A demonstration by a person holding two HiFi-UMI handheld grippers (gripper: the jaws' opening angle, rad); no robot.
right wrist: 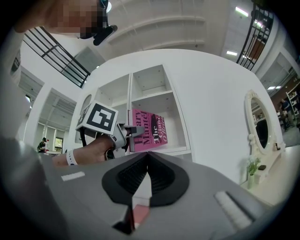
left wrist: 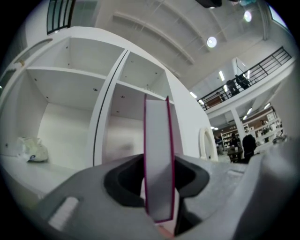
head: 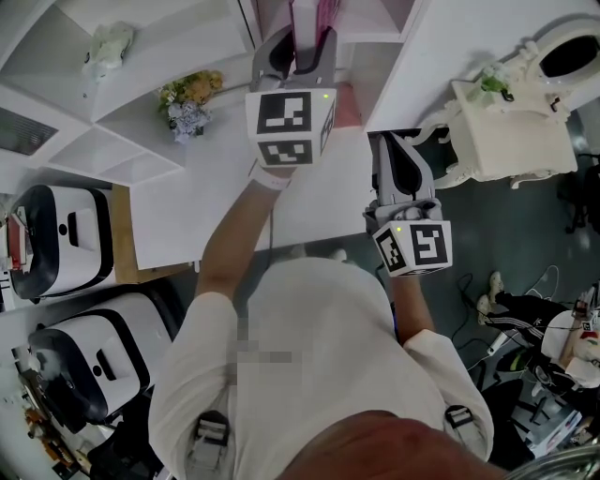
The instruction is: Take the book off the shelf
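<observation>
The book (right wrist: 149,131) has a magenta cover with dark lettering and is tilted at the mouth of a compartment of the white shelf (right wrist: 159,101). My left gripper (right wrist: 121,137) is shut on its near edge. In the left gripper view the book (left wrist: 158,154) stands edge-on between the pads of the left gripper (left wrist: 158,176), its pale pages facing me. From the head view the left gripper (head: 305,45) is raised into the shelf with the book (head: 327,17) in it. My right gripper (head: 396,142) hangs lower to the right, shut and empty, and its jaws meet in the right gripper view (right wrist: 148,159).
A bunch of flowers (head: 187,98) and a pale bundle (head: 108,47) lie in shelf compartments to the left. A white vanity with an oval mirror (head: 511,131) stands right of the shelf. Two white machines (head: 56,239) sit at the far left.
</observation>
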